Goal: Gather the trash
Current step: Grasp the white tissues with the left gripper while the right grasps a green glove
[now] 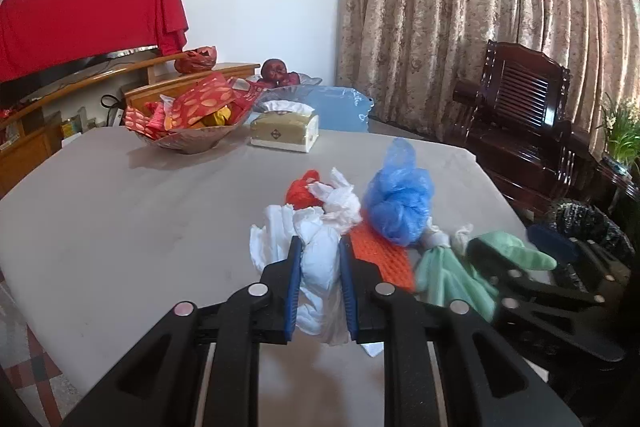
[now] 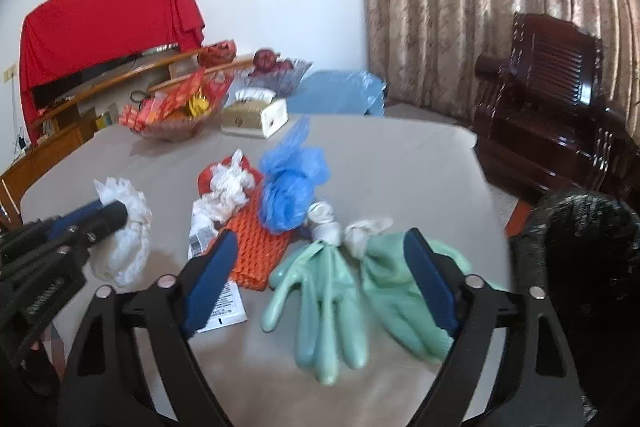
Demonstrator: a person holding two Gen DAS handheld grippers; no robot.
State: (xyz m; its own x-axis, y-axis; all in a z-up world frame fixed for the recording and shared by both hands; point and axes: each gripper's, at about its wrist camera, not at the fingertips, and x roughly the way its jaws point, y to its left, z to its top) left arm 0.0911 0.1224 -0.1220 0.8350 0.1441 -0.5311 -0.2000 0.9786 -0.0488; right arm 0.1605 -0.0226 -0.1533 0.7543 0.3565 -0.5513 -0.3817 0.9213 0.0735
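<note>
On the grey table (image 2: 400, 163), the trash lies in a loose heap, and everything else is placed here by the blue plastic bag (image 2: 292, 183) bunched in the heap's middle. Left of that bag the left gripper (image 1: 320, 259) pinches a wad of white tissue (image 1: 320, 267) between its blue pads, the wad squeezed narrow in the jaws. Touching the bag's near side is an orange foam net (image 2: 260, 251), with a red scrap (image 2: 208, 179) and a crumpled white wrapper (image 2: 228, 187) just beyond it, left of the bag. A printed white packet (image 2: 224, 303) pokes out from under the net. Nearer than the bag and to its right lie two green rubber gloves (image 2: 332, 299), side by side. The right gripper (image 2: 320, 279) stands spread wide over them, pressing on nothing; its right finger covers part of the right-hand glove. Well behind the bag sit a tissue box (image 2: 252, 117) and a bowl of red packets (image 2: 172, 115). Right of the bag, off the table's edge, is a black mesh bin (image 2: 580, 251), with a dark wooden chair (image 2: 552, 95) behind it.
</note>
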